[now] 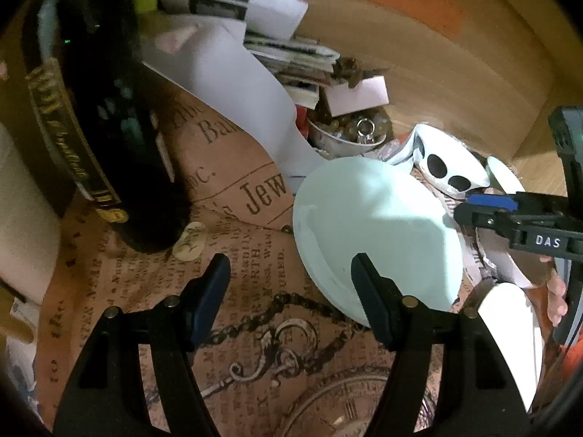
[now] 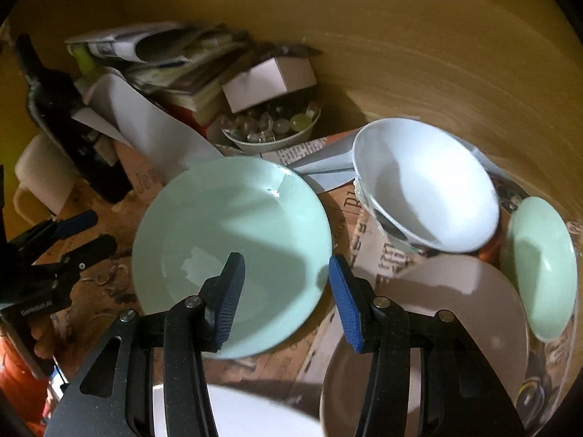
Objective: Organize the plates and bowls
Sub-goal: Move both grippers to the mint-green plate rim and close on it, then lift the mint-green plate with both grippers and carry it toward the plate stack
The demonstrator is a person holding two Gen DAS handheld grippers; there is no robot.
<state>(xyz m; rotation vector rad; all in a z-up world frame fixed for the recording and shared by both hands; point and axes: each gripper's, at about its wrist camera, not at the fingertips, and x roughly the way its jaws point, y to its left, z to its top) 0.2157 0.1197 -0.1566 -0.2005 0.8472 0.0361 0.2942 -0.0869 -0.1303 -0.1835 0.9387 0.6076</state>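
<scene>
The round pale green ceramic plate (image 2: 233,251) lies on the newspaper-print table cover (image 1: 153,291). The right gripper (image 2: 286,291) hangs over its near edge, fingers spread, holding nothing. The left gripper (image 1: 291,291) is also spread, beside the plate. Behind the plate's right side stands a white bowl (image 2: 430,185).

Right gripper (image 1: 484,215) body carries a white "DAS" label, seen from the left wrist view. Newspaper-print table covering (image 1: 255,240) shows large letters "Jew" and "Ba", cut off by white paper. Dark bottle (image 1: 109,138) has a gold script band, possibly a wine label, unreadable.
</scene>
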